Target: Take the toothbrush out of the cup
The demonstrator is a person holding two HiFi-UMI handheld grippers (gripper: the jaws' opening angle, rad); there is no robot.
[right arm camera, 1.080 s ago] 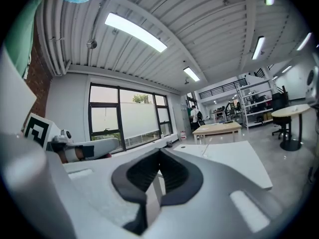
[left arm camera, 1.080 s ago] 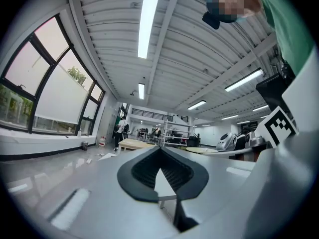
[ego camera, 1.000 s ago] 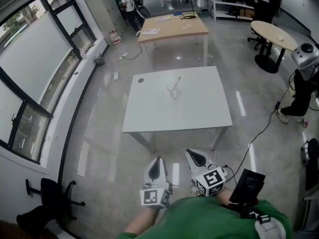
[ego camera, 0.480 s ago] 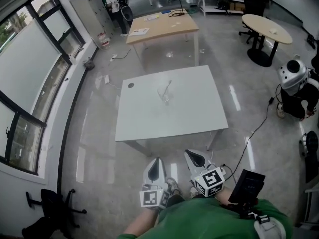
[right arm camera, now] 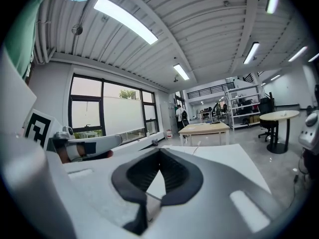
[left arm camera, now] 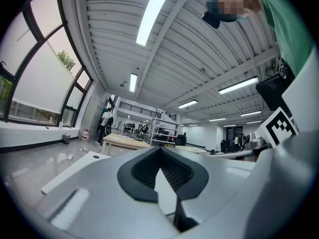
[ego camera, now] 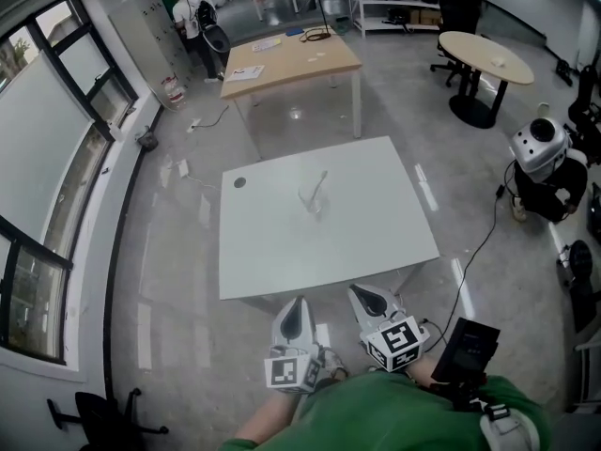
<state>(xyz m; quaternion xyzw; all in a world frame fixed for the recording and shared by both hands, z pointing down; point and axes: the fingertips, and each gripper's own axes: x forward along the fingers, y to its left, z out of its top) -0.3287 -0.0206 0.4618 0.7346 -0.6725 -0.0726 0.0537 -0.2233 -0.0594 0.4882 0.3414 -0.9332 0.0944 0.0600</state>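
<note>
Nearer the table [ego camera: 272, 252] than a second ago, its near edge now just ahead of both tips. Left gripper [ego camera: 297, 302] clenched on nothing; right gripper [ego camera: 362, 292] likewise closed and empty. Cup [ego camera: 313, 205], seemingly clear glass, mid-table, well ahead of both, roughly between their lines, toothbrush [ego camera: 321, 180] leaning up-right out of it. Bare top all round the cup; dark spot [ego camera: 239, 182] near the far-left corner; open floor left and right.

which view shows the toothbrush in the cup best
The head view: the toothbrush leans in the clear cup, seen whole from above. The right gripper view shows only its upper end; the left gripper view shows none of it.
</note>
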